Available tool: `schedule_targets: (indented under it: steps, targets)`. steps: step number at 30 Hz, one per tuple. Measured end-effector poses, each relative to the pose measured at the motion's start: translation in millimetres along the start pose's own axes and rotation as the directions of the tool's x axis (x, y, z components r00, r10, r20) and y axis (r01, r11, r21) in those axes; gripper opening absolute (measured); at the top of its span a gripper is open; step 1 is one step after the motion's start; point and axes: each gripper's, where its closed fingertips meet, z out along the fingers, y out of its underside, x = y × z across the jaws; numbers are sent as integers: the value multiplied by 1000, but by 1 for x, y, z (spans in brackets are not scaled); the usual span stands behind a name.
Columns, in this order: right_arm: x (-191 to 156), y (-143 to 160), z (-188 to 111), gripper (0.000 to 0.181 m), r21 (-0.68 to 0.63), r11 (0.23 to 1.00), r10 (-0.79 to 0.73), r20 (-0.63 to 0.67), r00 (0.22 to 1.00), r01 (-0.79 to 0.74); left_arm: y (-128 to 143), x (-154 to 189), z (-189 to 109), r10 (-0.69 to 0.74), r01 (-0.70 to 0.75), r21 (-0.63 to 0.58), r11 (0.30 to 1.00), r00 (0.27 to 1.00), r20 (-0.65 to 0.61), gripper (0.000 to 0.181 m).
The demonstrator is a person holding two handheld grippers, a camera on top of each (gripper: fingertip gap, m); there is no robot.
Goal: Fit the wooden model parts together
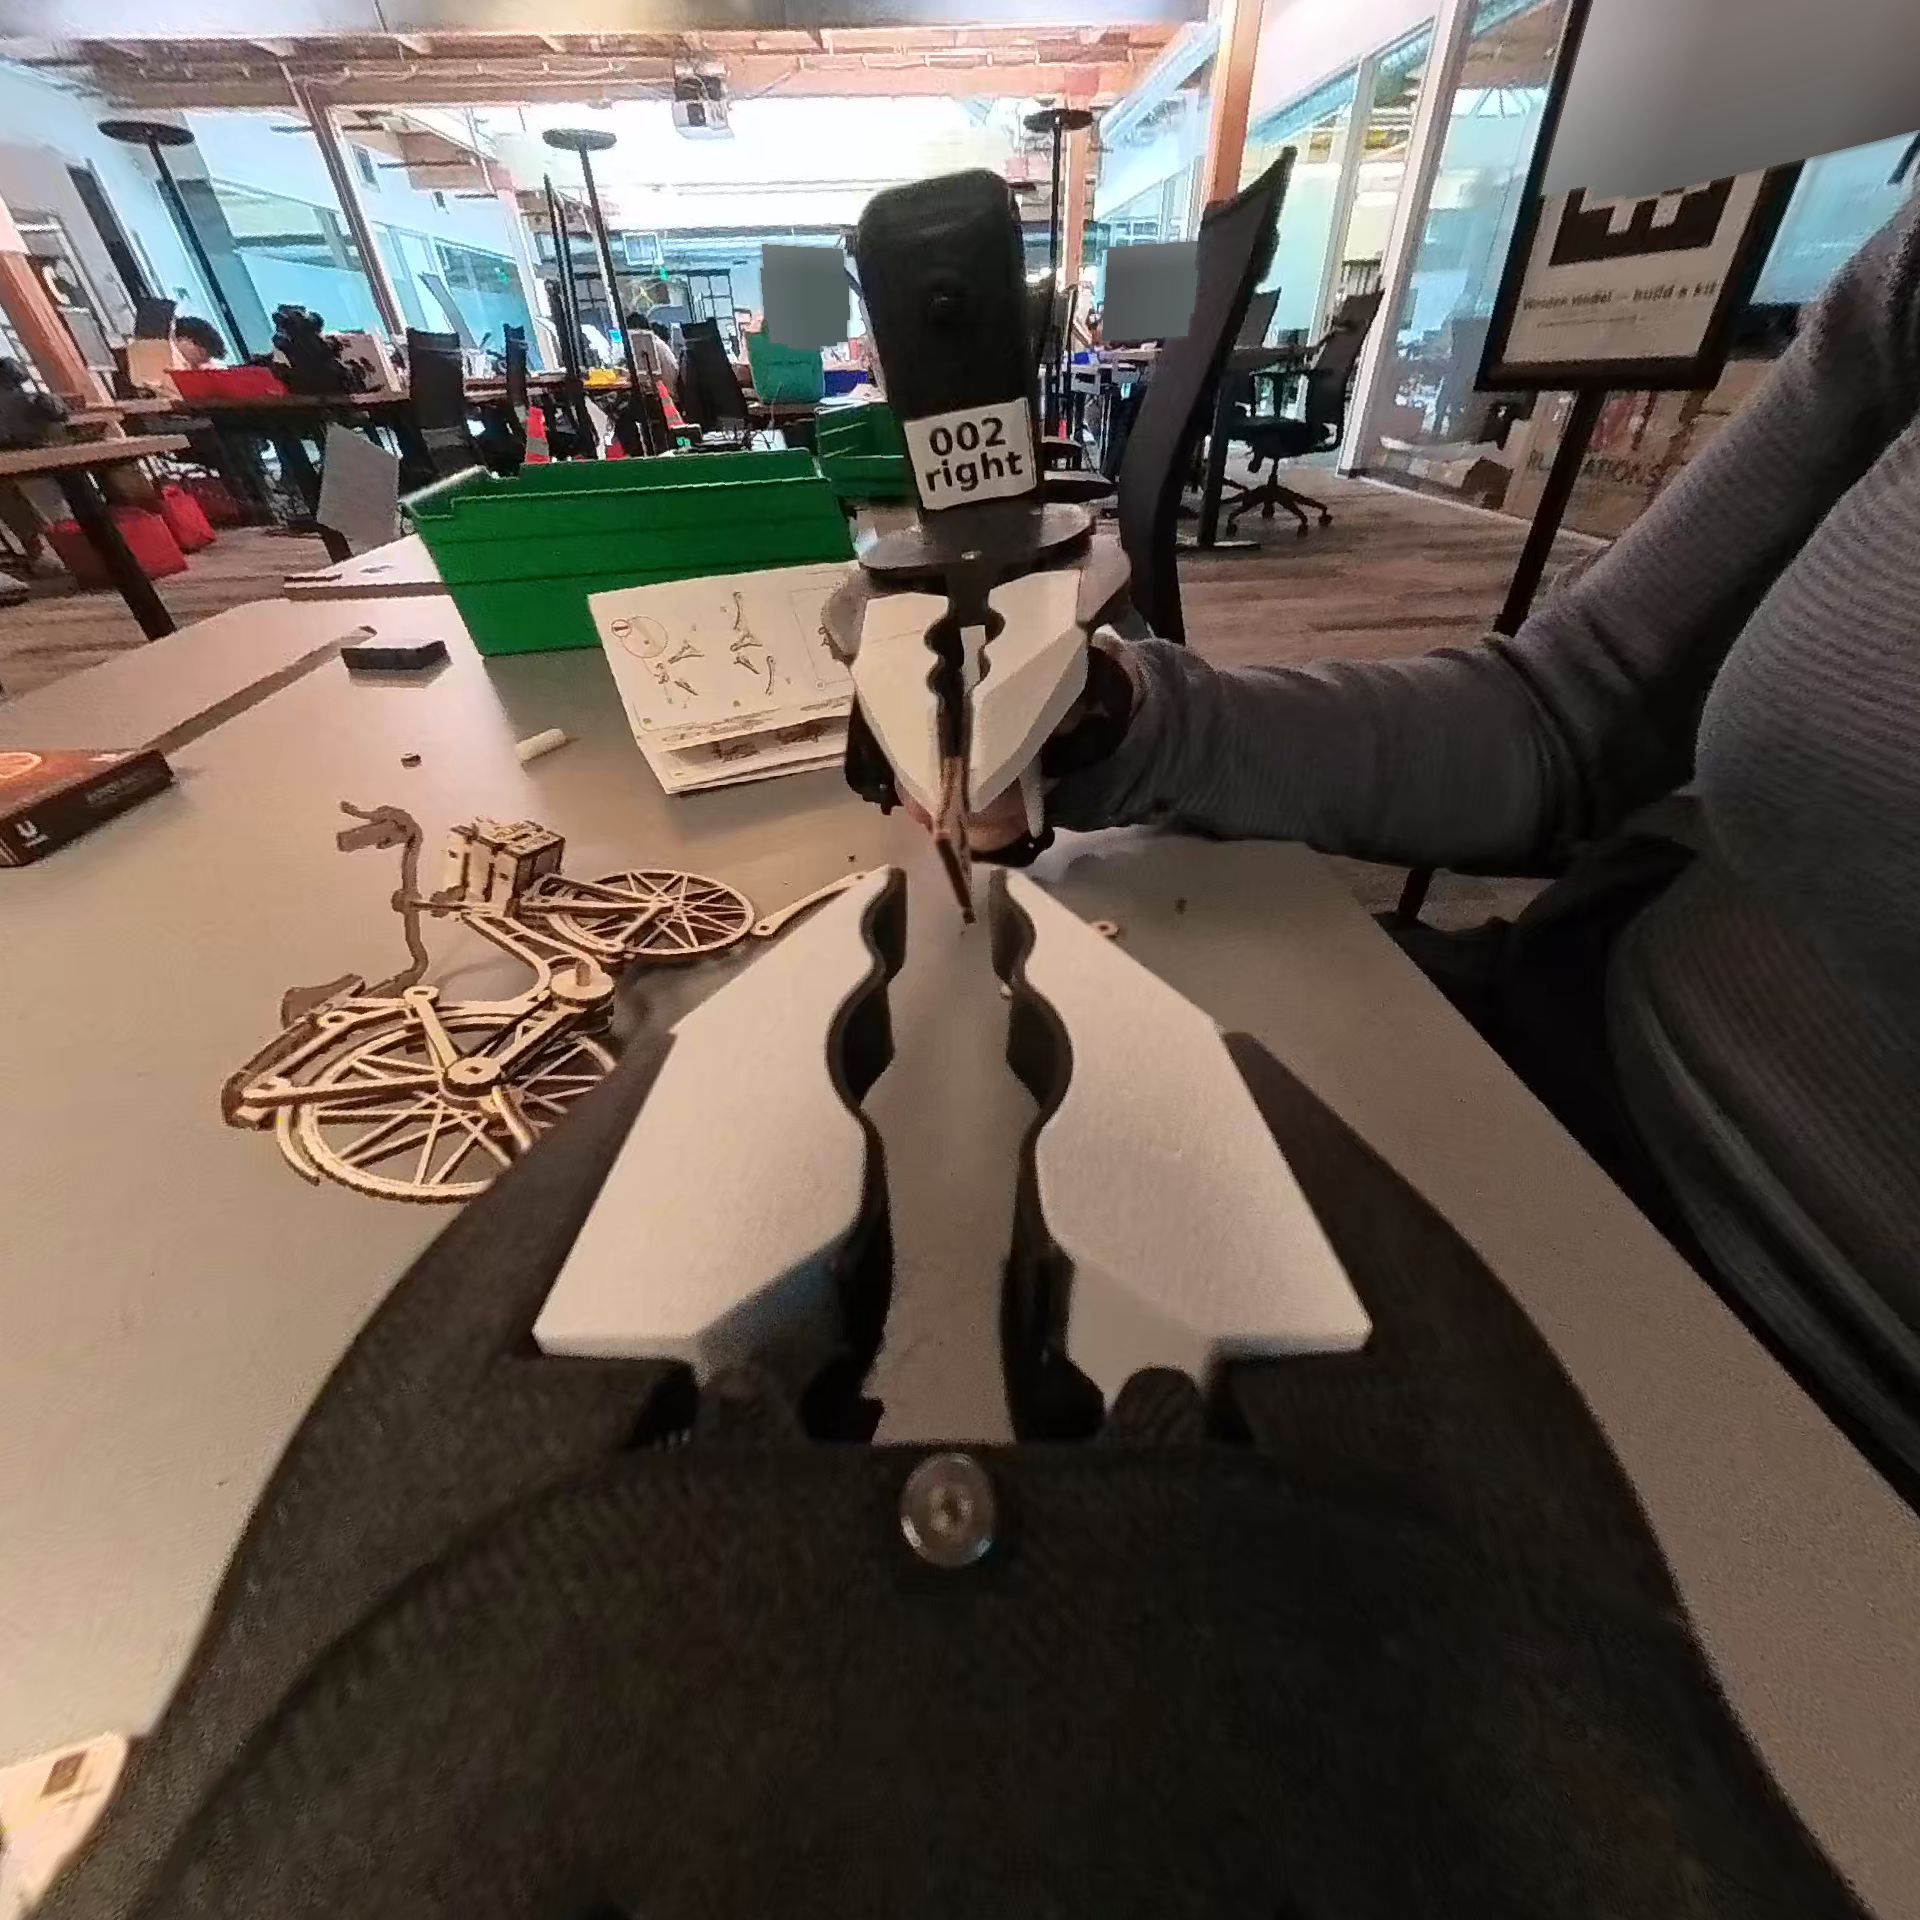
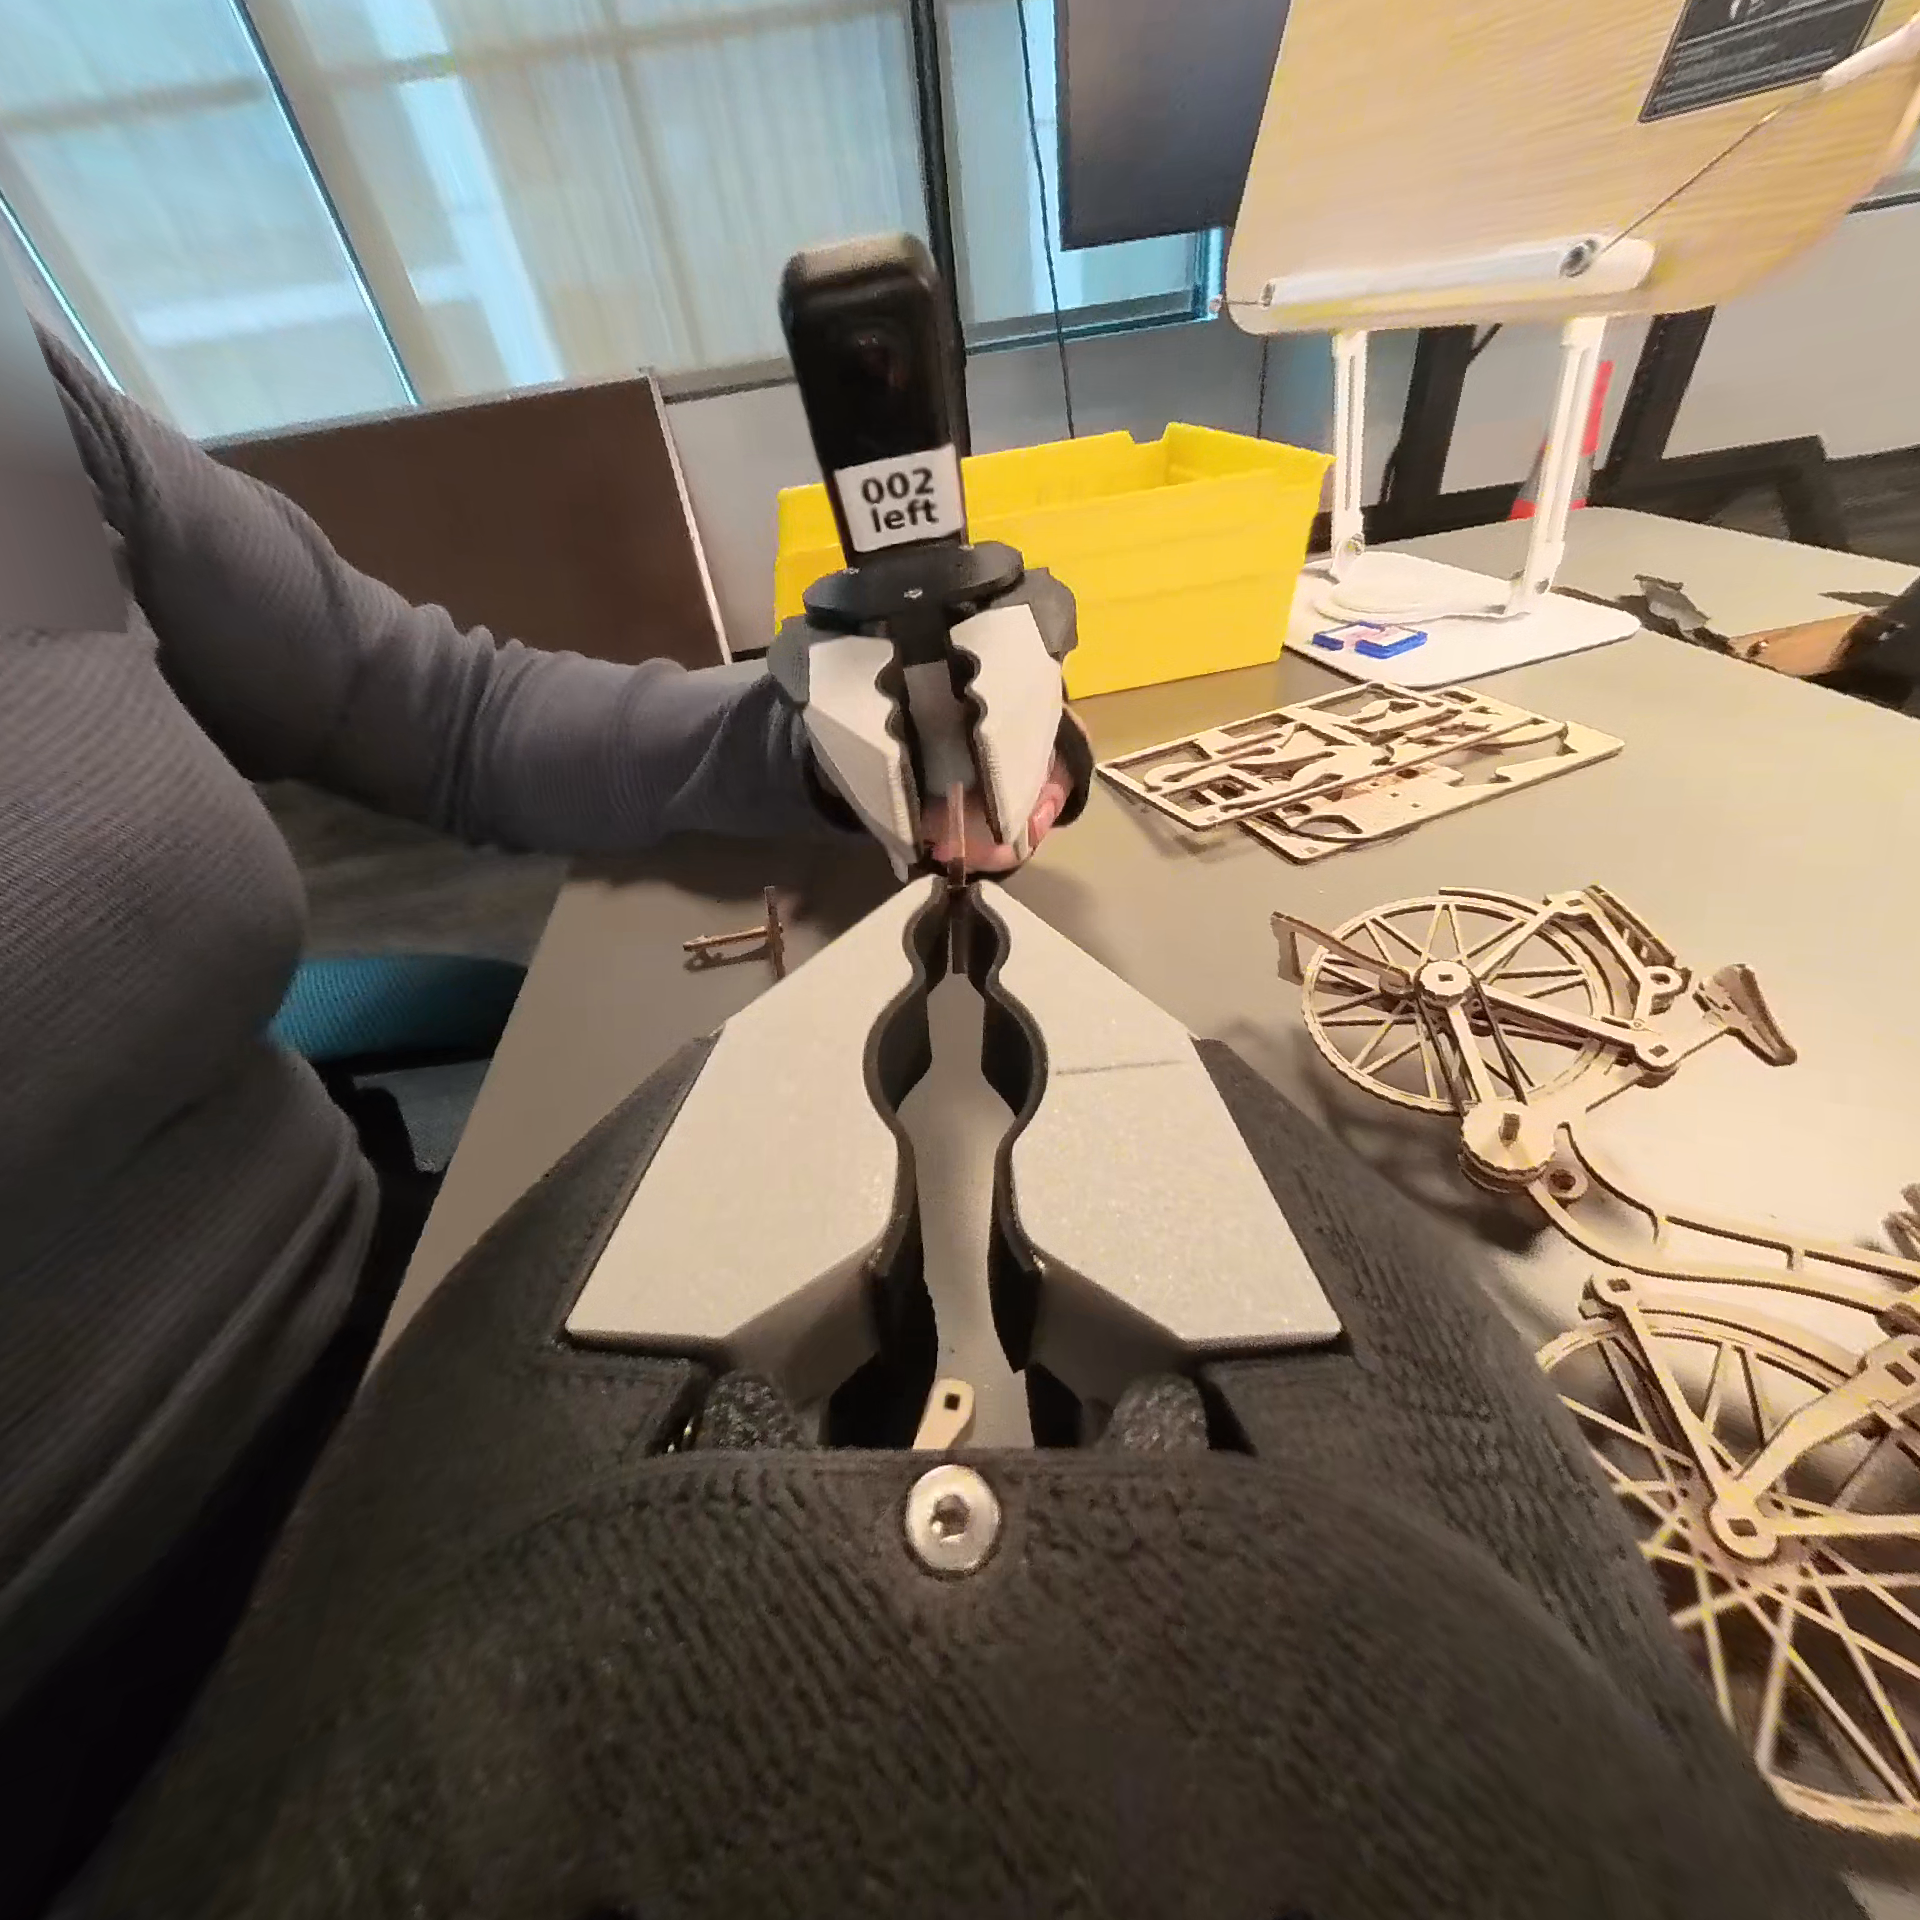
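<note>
My right gripper (image 2: 954, 906) is shut on a thin dark wooden strip (image 2: 954, 940), held edge-on just above the table. In the left wrist view the right gripper (image 1: 951, 821) faces me, and the strip (image 1: 958, 878) pokes down from it. My left gripper (image 1: 948, 894) is open, and the strip's tip sits between its fingertips without touching them. In the right wrist view the left gripper (image 2: 951, 852) meets mine tip to tip. A part-built wooden bicycle (image 1: 447, 1039) lies flat on the grey table (image 1: 156, 1247), left of both grippers. It also shows in the right wrist view (image 2: 1538, 1029).
Punched-out wooden sheets (image 2: 1351, 769) lie beyond the bicycle. Small loose wooden parts (image 2: 748, 940) (image 2: 940, 1418) lie near the table's edge. A green bin (image 1: 623, 551), an instruction booklet (image 1: 727, 675), a dark box (image 1: 73, 790), a yellow bin (image 2: 1143, 561) and a white stand (image 2: 1455, 613) ring the work area. My two grippers' fingertips are within a few centimetres of each other.
</note>
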Motion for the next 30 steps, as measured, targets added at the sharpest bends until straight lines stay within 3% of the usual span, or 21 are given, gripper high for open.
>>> schedule_targets:
  steps: [7, 9, 12, 13, 14, 16, 19, 21, 22, 24, 30]
  targets:
    - [-6, -3, 5, 0, 29, 1000, 8, 36, 999, -9, -1, 6, 10, -29, 29, 5, 1000, 999, -15, 15]
    - [-7, -3, 6, 0, 39, 999, 12, 44, 999, -14, -1, 8, 12, -19, 19, 6, 1000, 1000, -14, 3]
    - [-6, -7, 5, 0, 61, 998, -2, 26, 1000, 0, -4, 7, 13, -2, 2, 24, 1000, 1000, 8, 2]
    - [-3, -8, 4, 2, 61, 998, -27, -5, 1000, 27, -5, 4, 13, 0, 0, 29, 1000, 1000, 23, 2]
    - [4, -11, -2, 15, 56, 996, -62, -65, 996, 66, -5, 1, 12, 4, -6, 27, 1000, 999, 47, 2]
    - [32, -20, -29, 40, 16, 986, -156, -275, 949, 166, -4, -9, 9, 41, -43, 13, 999, 992, 121, 2]
    - [102, -25, -112, 35, -165, 967, -253, -639, 726, 192, -1, -29, 0, 131, -123, -48, 991, 952, 277, 2]
    - [148, -9, -169, 25, -382, 922, -341, -714, 612, 68, 0, -37, -4, 175, -159, -76, 984, 924, 341, 2]
    - [170, 3, -191, 25, -473, 881, -365, -712, 599, -25, 0, -37, -4, 167, -150, -76, 986, 926, 339, 2]
    - [202, 26, -218, 26, -577, 798, -351, -679, 645, -172, 1, -36, -2, 101, -86, -63, 994, 942, 320, 2]
    - [252, 74, -245, 27, -735, 587, -297, -584, 755, -339, 5, -33, 1, -78, 87, -24, 996, 967, 244, 2]
